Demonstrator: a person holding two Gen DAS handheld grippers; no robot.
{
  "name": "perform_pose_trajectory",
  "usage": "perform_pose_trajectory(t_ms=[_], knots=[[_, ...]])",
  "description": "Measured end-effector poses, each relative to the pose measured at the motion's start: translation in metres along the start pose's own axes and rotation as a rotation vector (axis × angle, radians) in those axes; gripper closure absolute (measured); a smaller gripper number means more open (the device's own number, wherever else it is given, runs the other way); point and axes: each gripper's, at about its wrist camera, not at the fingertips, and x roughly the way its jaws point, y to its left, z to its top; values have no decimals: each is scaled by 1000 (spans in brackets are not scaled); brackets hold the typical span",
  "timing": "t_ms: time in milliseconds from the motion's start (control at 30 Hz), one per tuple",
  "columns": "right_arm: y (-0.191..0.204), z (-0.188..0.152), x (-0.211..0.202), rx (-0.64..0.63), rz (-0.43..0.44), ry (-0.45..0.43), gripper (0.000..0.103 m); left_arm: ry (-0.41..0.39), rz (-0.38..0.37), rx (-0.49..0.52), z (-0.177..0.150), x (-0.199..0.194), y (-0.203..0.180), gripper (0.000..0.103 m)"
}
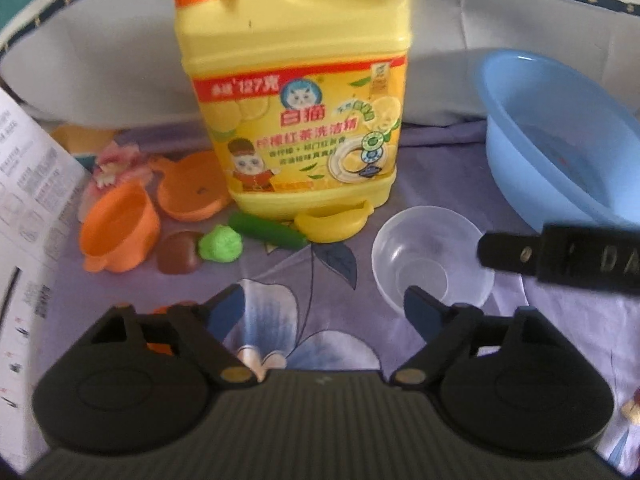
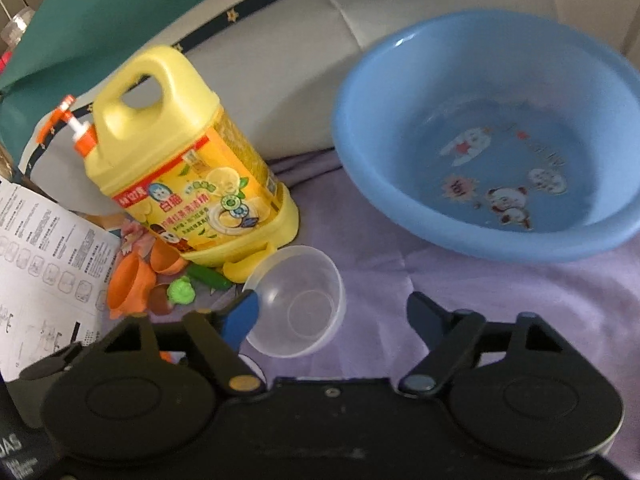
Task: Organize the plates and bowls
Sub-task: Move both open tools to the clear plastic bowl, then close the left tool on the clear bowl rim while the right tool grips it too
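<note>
Here, yellow soap jug (image 1: 294,92) label says "127" and "白猫"; L gripper (image 1: 324,300) & R gripper (image 2: 332,314) jaws apart, empty.

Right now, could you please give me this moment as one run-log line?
left gripper: open, empty | right gripper: open, empty | clear bowl: on cloth, ungrasped | blue basin: empty | step: approach

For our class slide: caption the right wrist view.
Open right gripper above a clear bowl, between yellow detergent jug and blue basin.
</note>
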Motion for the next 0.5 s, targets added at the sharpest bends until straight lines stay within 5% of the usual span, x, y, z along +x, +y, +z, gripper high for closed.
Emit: perform_pose_trajectory(t_ms=[167, 333, 500], knots=[[-1, -5, 30, 6, 18, 29, 64, 25, -35, 7, 3, 20, -4, 36], [-5, -15, 43, 19, 27, 34, 92, 61, -87, 47, -1, 34, -15, 88], [-6, -25, 43, 28, 33, 36, 93, 44, -67, 115, -10, 25, -25, 91]])
